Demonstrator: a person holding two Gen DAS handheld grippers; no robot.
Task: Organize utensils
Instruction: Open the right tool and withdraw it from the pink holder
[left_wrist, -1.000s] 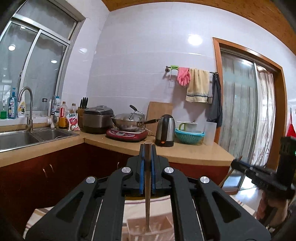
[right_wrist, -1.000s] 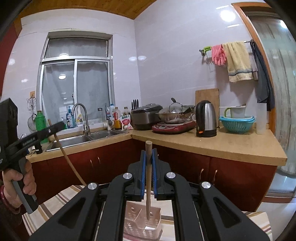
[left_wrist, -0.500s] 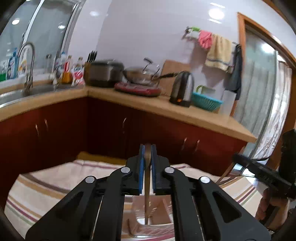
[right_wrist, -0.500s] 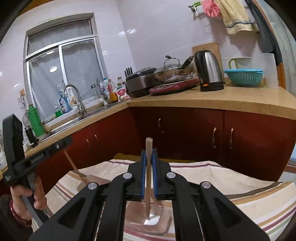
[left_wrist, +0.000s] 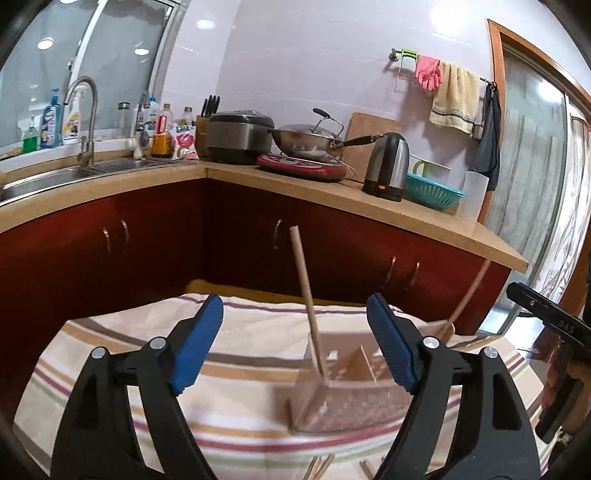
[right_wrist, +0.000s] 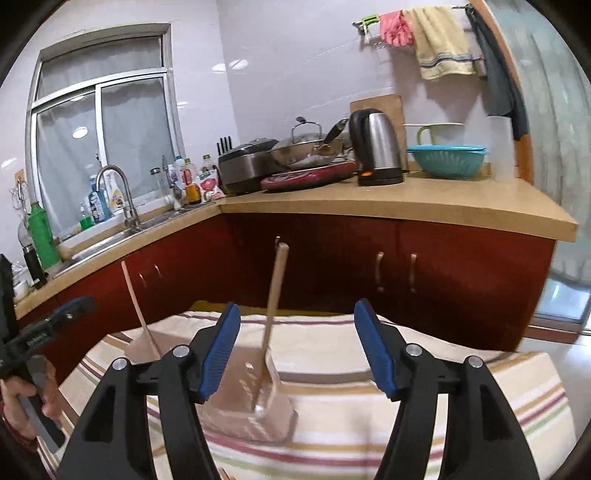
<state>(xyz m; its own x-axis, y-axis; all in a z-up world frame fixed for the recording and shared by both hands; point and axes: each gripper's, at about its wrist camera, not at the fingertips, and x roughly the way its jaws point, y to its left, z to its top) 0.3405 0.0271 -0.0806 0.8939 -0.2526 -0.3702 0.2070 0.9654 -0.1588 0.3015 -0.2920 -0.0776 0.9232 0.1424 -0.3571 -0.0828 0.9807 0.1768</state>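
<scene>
A kitchen is shown through two fisheye cameras, one on each hand-held gripper. A table covered with a striped cloth (left_wrist: 110, 354) stands in front of red cabinets.

In the left view, the left gripper (left_wrist: 295, 332) is seen with its blue pads spread wide; its jaws have just been opening. Nothing is pinched. Between the pads, but apart from both, a wooden stick (left_wrist: 306, 295) stands in a clear pinkish holder (left_wrist: 332, 402) near the middle of the cloth. The stick's long axis is near upright, its top tilted slightly left and its foot resting inside the holder.

In the right view, the right gripper (right_wrist: 297, 343) is likewise spread, its jaws having just been opening, with nothing gripped. A second utensil (right_wrist: 273, 314) with a wooden handle stands in the holder (right_wrist: 273, 410) between the pads, nearer the left one, leaning slightly right at the top.

Each utensil lies straight ahead of and below its own gripper, so each hand is nearest to the piece it faces. Both pieces appear to be released into the holder. More wooden pieces (left_wrist: 321, 465) are glimpsed at the near edge of the table, below the left gripper; the left hand seems nearer to them.
</scene>
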